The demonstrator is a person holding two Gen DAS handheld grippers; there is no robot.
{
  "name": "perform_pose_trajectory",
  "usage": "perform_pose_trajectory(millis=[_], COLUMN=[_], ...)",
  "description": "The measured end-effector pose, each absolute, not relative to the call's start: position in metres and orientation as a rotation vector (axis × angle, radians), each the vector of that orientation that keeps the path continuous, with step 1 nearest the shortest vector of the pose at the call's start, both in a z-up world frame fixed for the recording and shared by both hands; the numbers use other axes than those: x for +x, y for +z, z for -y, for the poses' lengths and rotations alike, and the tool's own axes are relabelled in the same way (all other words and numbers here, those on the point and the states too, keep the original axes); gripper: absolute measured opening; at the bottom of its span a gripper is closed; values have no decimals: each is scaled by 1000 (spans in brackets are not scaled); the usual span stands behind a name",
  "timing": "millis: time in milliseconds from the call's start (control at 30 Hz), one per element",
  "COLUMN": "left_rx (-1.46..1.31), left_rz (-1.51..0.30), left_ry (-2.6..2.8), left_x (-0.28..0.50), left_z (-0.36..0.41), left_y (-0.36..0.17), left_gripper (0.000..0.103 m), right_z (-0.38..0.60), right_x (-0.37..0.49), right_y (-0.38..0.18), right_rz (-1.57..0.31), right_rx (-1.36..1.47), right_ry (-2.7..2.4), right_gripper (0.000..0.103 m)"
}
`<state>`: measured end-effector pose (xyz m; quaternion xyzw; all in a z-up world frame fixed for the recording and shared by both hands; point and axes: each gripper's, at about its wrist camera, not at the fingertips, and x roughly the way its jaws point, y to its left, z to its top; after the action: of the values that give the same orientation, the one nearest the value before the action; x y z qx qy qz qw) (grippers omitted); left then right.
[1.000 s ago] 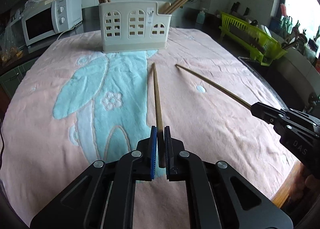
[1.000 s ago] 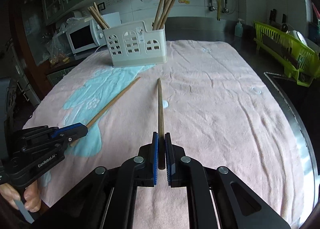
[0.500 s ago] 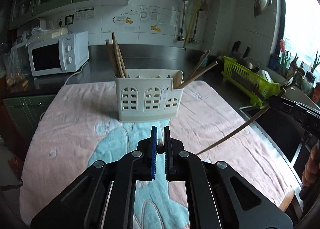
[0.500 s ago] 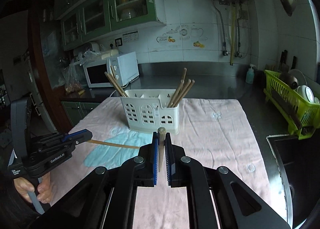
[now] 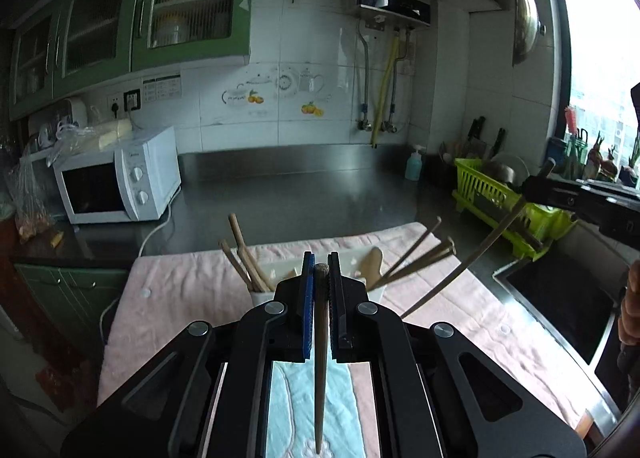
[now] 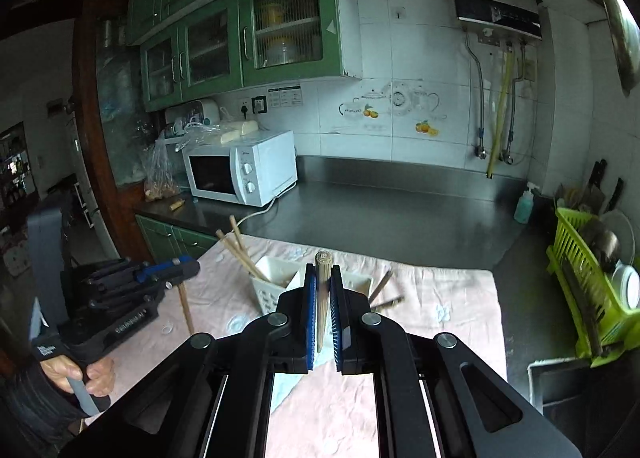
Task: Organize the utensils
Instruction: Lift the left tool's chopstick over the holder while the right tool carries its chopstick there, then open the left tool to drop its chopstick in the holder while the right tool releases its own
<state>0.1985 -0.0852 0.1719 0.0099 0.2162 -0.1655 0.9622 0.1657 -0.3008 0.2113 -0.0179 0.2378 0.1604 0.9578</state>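
My left gripper (image 5: 321, 270) is shut on a dark brown chopstick (image 5: 320, 358) that hangs point down over the pink towel (image 5: 168, 306). My right gripper (image 6: 322, 278) is shut on a paler bamboo chopstick (image 6: 321, 298), also hanging point down. The white utensil holder (image 6: 272, 282) stands on the towel just beyond both grippers, mostly hidden behind the jaws, with several chopsticks (image 5: 244, 254) sticking out of it. In the left wrist view the right gripper (image 5: 532, 188) shows at the right with its chopstick (image 5: 472, 258) slanting down. In the right wrist view the left gripper (image 6: 188, 268) appears at the left.
A white microwave (image 5: 116, 178) stands on the steel counter (image 5: 304, 194) at the back left. A green dish rack (image 6: 588, 282) and a sink (image 5: 560, 298) lie to the right. A soap bottle (image 5: 414, 164) stands by the wall. A hand (image 6: 80, 374) grips the left tool.
Both grippers have risen from the towel, each lifting its chopstick off the cloth. The chopsticks now hang tip down. The views tilted up toward the wall and cabinets.
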Motion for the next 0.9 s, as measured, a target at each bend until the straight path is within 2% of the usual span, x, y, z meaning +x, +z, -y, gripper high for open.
perform_pose_trajectory(millis=[267,467,633,900], left_rx=[13,4,0,-6], left_rz=[-311,-230,-202,-255], left_ry=[-294,-249,-225,-194], left_x=[231,263,286,318], left_z=[89,99,108,105], left_y=[226,245,242,213], left_gripper=[5,5,5,5], right_z=[299,295,295,290], right_x=[204,232,251,270], right_y=[228,226,216,195], right_rz=[-468,-481,-497,-534], right_rx=[-31,-53,-61,-67], right_ry=[302,270,269,281], right_gripper=[7,7,7,7])
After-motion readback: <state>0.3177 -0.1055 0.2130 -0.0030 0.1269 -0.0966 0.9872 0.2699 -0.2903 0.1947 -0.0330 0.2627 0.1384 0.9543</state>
